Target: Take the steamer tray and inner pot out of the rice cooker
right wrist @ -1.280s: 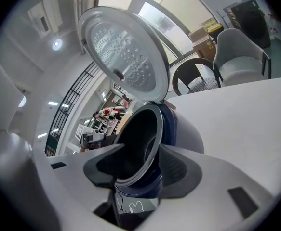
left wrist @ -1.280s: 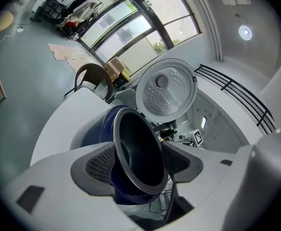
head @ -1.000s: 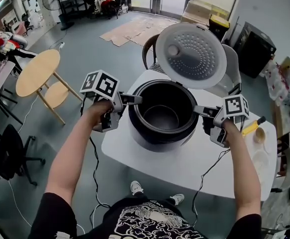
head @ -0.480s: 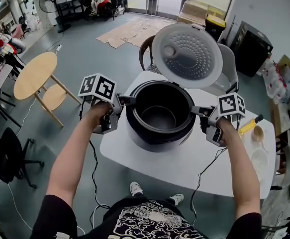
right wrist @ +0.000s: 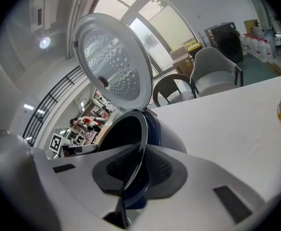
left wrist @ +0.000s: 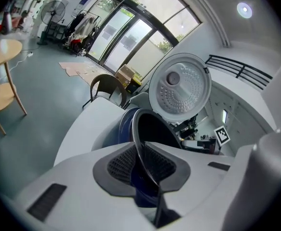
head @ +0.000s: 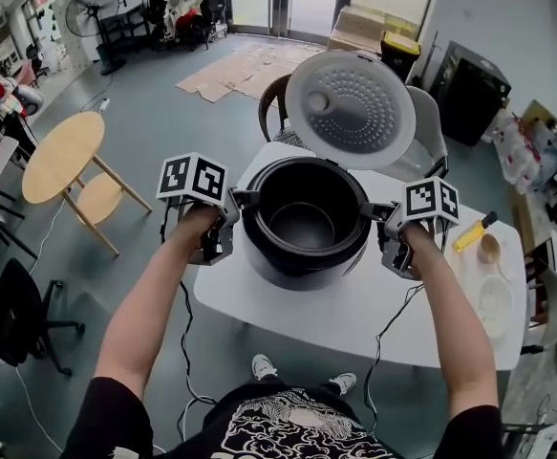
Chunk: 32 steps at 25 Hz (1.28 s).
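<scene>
The rice cooker (head: 297,268) stands on the white table (head: 354,318) with its lid (head: 350,108) swung up. The black inner pot (head: 302,226) sits inside it and looks empty. My left gripper (head: 245,199) grips the pot's rim on the left; the thin rim (left wrist: 139,129) runs between its dark pads (left wrist: 121,165). My right gripper (head: 374,213) holds the opposite side, with the rim (right wrist: 142,134) pinched between its pads (right wrist: 162,170). Both pairs of jaws have just been closing, with the rim between them. I see no steamer tray in any view.
A yellow-handled utensil (head: 474,232), a wooden spoon (head: 489,249) and a white dish (head: 495,299) lie at the table's right. A grey chair (head: 431,122) stands behind the cooker. A round wooden side table (head: 63,156) is on the floor to the left.
Both pairs of jaws have narrowed onto the pot's rim. The hands have hardly shifted, and the pot still sits in the cooker.
</scene>
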Tool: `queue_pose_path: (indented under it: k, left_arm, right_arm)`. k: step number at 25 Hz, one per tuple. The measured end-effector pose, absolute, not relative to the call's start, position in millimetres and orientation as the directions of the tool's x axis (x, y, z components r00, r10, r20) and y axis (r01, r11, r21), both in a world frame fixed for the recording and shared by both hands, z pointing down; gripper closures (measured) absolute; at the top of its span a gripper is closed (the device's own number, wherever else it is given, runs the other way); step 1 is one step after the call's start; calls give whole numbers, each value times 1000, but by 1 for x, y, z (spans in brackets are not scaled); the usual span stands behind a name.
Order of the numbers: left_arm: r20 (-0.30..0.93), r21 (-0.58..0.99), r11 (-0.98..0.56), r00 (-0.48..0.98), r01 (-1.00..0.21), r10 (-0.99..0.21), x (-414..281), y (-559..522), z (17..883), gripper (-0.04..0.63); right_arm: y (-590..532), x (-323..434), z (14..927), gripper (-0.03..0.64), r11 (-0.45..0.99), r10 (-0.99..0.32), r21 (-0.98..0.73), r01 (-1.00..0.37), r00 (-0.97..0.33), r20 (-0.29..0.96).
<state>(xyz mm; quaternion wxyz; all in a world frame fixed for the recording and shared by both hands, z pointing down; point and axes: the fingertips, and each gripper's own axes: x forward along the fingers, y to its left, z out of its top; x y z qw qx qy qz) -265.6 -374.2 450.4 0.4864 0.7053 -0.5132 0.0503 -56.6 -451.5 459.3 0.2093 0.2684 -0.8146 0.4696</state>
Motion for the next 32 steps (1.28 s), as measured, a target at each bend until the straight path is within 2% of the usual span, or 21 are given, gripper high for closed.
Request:
queue_pose_path:
  k: [3, 11, 18, 25, 32]
  left_arm:
    - [578, 611, -24, 467, -791, -669, -263, -373, 443, 529]
    - [464, 634, -88, 469, -768, -752, -259, -369, 394, 535]
    - [408, 556, -101, 377, -825, -831, -244, -342, 339, 543]
    - [340, 515, -115, 325, -850, -883, -175, -314, 294, 543]
    - [289, 497, -172, 349, -851, -891, -102, -292, 274, 541]
  right_arm:
    - [-449, -53, 449, 555, 419, -277, -639, -645, -761, 587]
    - [-437, -45, 406, 557, 440, -340, -678, -588, -808, 480]
    - [-411, -31, 357, 568, 519, -362, -673, -526, -849, 385]
    - [-395, 35, 312, 568, 593, -371, -659, -463, -883, 287]
    - [-371, 109, 291, 568, 611, -395, -653, -447, -887, 238]
